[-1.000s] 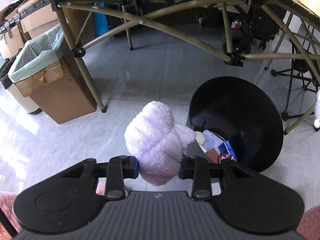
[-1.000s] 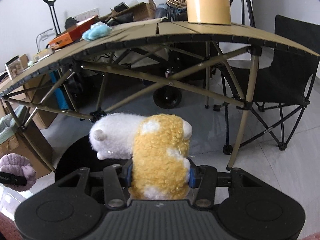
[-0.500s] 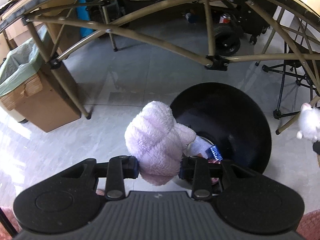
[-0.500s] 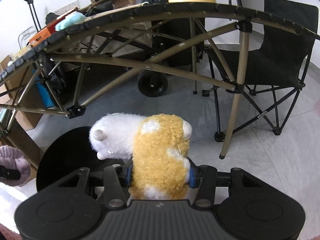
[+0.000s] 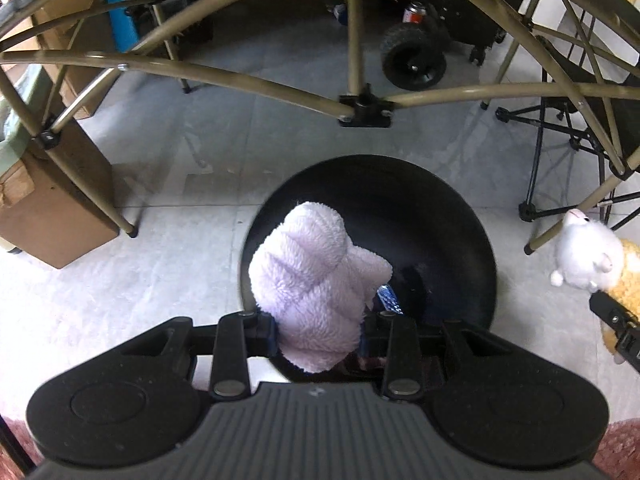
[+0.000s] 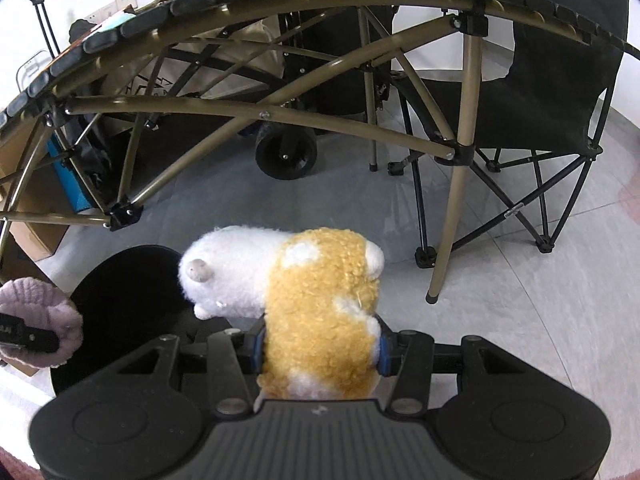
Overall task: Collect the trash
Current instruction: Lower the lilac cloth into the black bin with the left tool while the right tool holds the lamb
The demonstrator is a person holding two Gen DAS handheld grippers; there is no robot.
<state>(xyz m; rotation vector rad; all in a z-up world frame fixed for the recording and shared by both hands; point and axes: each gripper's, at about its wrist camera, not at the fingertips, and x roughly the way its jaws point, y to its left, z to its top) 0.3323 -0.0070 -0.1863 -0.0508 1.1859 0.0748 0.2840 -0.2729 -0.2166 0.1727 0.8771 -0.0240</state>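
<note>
My left gripper (image 5: 318,330) is shut on a fluffy lilac plush toy (image 5: 312,284), which hangs over the near rim of a round black bin (image 5: 420,208). Some packaging, one piece blue (image 5: 390,299), lies in the bin's bottom. My right gripper (image 6: 320,344) is shut on a yellow and white plush toy (image 6: 316,300); the same toy (image 5: 588,256) shows at the right edge of the left wrist view, beside the bin. In the right wrist view the black bin (image 6: 128,284) lies to the lower left, with the lilac toy (image 6: 36,308) at its left rim.
An olive folding table frame (image 5: 364,110) arches over the floor just behind the bin; one leg (image 6: 444,236) stands right of it. A cardboard box (image 5: 52,208) sits at the left, a black folding chair (image 6: 540,92) at the right, a wheeled cart (image 5: 414,58) behind.
The left gripper has carried the lilac toy to the right, from beside the bin to over its near rim. The right gripper with the yellow toy has sunk lower and come nearer the bin.
</note>
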